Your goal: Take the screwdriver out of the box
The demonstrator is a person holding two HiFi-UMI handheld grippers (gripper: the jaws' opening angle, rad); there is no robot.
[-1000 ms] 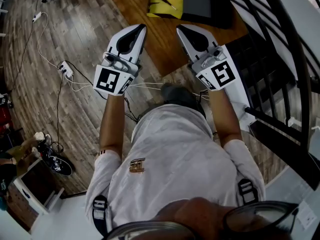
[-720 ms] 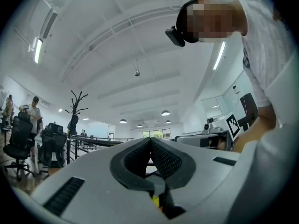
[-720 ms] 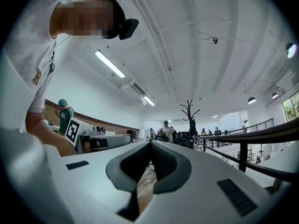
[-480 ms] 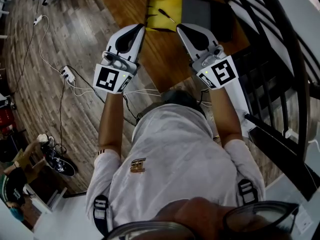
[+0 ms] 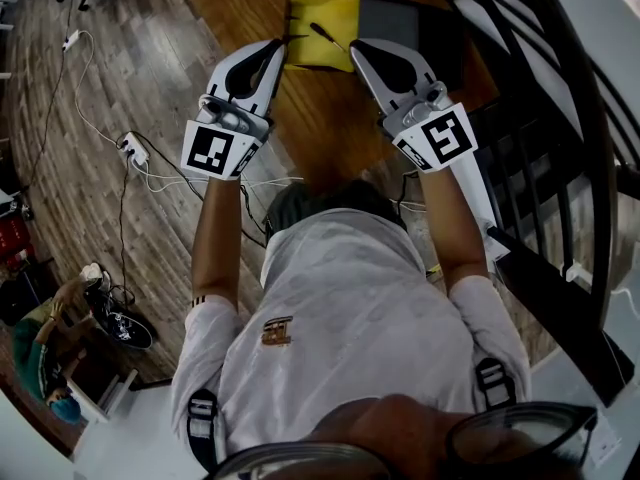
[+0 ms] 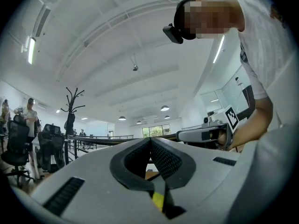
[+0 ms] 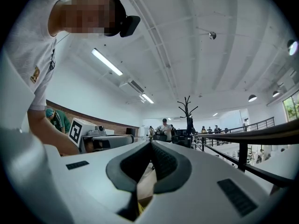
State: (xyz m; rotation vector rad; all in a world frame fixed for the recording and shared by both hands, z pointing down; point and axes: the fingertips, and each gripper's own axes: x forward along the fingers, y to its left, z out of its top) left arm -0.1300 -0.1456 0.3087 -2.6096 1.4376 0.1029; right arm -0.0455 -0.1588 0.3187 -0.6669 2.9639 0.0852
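Note:
A box with a yellow inside (image 5: 312,13) lies open on the brown table (image 5: 330,118), its dark grey lid (image 5: 405,20) to the right. A dark screwdriver (image 5: 325,35) rests on the yellow part. My left gripper (image 5: 279,47) hangs just short of the box's near left corner, and my right gripper (image 5: 359,51) just short of the lid's near edge. Both point forward, apart from the screwdriver. The left gripper (image 6: 150,141) and the right gripper (image 7: 150,144) are both shut, with nothing between their ribbed pads.
A black railing (image 5: 540,118) runs along the right of the table. On the wooden floor to the left lie a power strip with white cables (image 5: 132,148) and dark shoes (image 5: 120,326). A person in green (image 5: 45,358) crouches at lower left.
Both grippers have moved forward over the table. The yellow box and screwdriver now lie right in front of the fingertips. The jaws stayed shut.

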